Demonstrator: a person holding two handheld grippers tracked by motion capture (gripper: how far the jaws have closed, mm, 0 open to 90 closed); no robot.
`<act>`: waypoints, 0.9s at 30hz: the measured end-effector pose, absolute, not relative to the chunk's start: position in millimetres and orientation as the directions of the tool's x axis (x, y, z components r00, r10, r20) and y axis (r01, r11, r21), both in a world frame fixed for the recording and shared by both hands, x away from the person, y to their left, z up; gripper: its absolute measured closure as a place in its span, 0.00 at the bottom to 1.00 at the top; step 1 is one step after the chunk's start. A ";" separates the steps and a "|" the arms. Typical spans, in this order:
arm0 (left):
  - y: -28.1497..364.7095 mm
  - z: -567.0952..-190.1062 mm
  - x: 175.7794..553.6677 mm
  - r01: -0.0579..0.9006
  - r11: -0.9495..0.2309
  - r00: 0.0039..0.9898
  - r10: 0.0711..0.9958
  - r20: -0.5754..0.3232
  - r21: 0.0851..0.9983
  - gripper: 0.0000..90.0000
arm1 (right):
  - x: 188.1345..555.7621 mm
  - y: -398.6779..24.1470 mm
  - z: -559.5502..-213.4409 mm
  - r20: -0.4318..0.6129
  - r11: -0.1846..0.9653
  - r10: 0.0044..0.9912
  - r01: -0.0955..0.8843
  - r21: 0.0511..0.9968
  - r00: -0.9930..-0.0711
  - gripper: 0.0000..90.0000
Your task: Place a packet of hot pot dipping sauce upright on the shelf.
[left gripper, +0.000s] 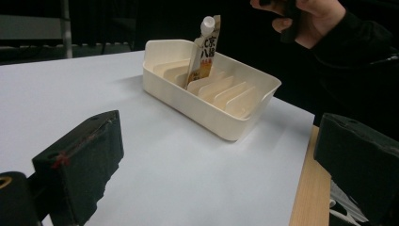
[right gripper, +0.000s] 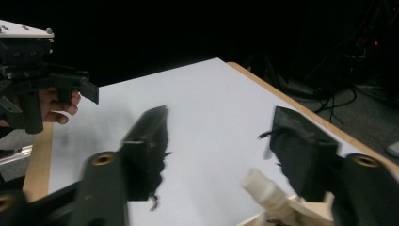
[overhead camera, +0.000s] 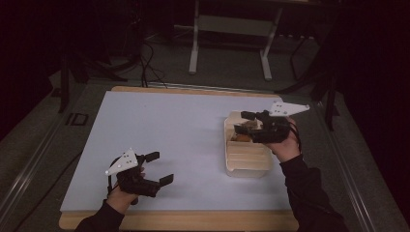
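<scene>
The bench (overhead camera: 183,140) carries a cream tray (left gripper: 197,101) with slotted dividers at its right side. A spouted pouch (left gripper: 204,52) stands upright in a far slot of the tray, leaning on a divider. Above it hangs the right hand-held gripper (overhead camera: 247,122), jaws released and apart, nothing between them. The left hand-held gripper (overhead camera: 162,168) is held over the bench's near left, released too, well apart from the tray.
</scene>
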State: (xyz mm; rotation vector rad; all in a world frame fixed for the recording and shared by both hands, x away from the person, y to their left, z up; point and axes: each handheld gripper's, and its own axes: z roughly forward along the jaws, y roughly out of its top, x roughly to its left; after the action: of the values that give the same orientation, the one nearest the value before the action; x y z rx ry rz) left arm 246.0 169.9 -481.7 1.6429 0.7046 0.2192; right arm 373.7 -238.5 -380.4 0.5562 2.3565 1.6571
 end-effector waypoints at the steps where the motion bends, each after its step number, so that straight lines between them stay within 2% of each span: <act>1: 169.9 -481.8 246.1 0.322 -0.040 0.793 0.558 -0.246 0.946 0.03 | 371.9 -236.7 -380.7 0.049 0.299 0.421 0.190 0.935 -0.906 0.32; 4: 169.8 -482.4 246.1 0.320 -0.045 0.793 0.559 -0.242 0.946 0.03 | 365.5 -230.0 -382.6 0.050 0.312 0.432 0.202 0.928 -0.900 0.21; 5: 169.8 -482.4 246.1 0.320 -0.045 0.793 0.559 -0.242 0.946 0.03 | 365.5 -230.0 -382.6 0.050 0.312 0.432 0.202 0.928 -0.900 0.21; 7: 169.5 -481.9 245.8 0.317 -0.046 0.795 0.558 -0.239 0.947 0.03 | 358.5 -225.3 -385.6 0.046 0.321 0.435 0.203 0.925 -0.899 0.15; 27: 166.3 -482.4 246.3 0.310 -0.056 0.803 0.549 -0.230 0.949 0.03 | 301.6 -210.2 -409.6 0.026 0.337 0.427 0.187 0.923 -0.904 0.15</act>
State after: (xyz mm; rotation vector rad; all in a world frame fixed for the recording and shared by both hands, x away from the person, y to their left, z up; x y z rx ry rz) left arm 246.3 166.3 -482.4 1.6571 0.6861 0.2220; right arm 301.6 -210.2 -409.6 0.5566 2.3802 1.5965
